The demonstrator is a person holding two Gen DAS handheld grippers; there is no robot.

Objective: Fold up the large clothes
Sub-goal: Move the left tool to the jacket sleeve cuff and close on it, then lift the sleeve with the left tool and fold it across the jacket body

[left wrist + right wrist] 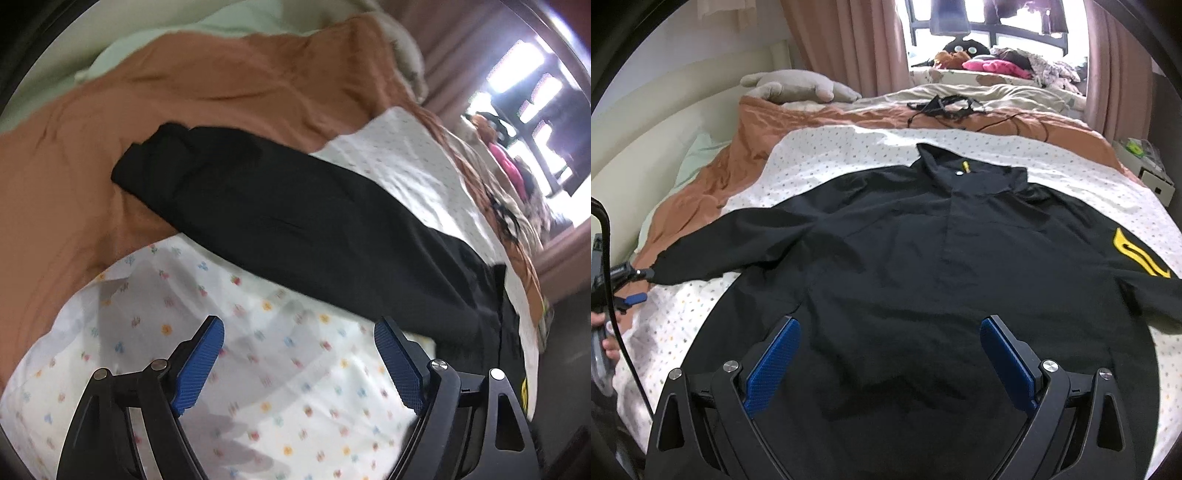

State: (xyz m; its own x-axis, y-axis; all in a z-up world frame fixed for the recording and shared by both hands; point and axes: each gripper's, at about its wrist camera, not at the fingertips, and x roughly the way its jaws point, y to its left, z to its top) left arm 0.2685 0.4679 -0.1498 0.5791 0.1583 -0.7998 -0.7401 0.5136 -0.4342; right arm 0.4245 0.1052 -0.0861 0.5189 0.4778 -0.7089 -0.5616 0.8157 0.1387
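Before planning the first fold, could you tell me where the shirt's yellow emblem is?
In the right wrist view, the yellow emblem sits at far right on the black shirt, near that sleeve, over the dotted white sheet.

black jacket (905,258) hem cut off, windowsill clutter (498,158) blurred

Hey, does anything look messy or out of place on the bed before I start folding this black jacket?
The black jacket lies flat. Only oddity: a tangled black cord sprawled on the orange blanket behind it.
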